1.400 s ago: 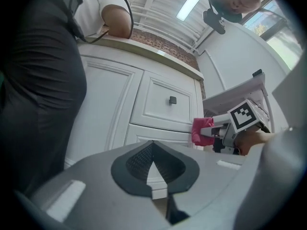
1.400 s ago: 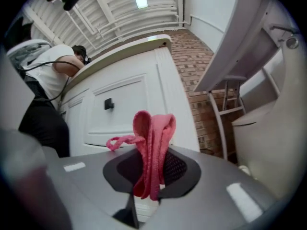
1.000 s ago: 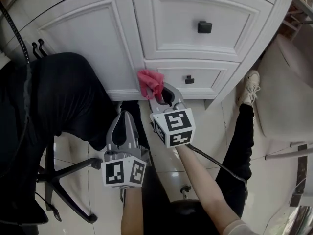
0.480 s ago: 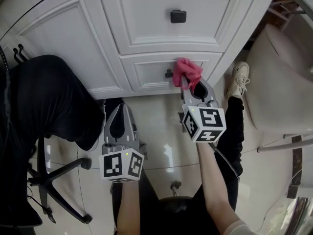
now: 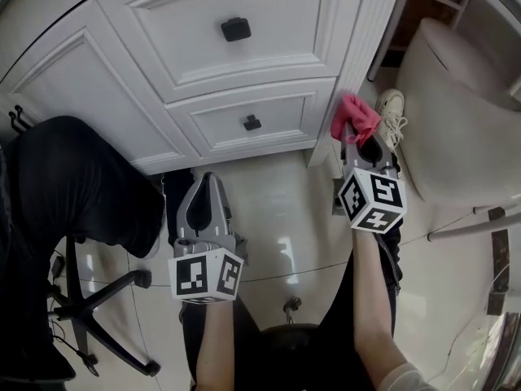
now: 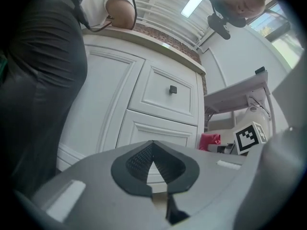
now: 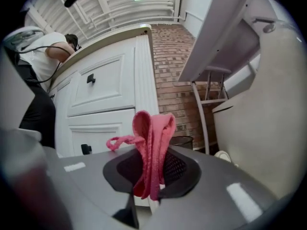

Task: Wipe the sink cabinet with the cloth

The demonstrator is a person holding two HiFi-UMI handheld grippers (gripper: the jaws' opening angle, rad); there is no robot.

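Both grippers down low at the white panelled sink cabinet (image 5: 203, 129)!
Left gripper (image 5: 205, 187) hangs over the glossy tiled floor (image 5: 285, 210), fingers pressed together, empty; right gripper (image 5: 364, 141) pinches the pink terry cloth (image 5: 354, 119) right at the cabinet's lower right corner.
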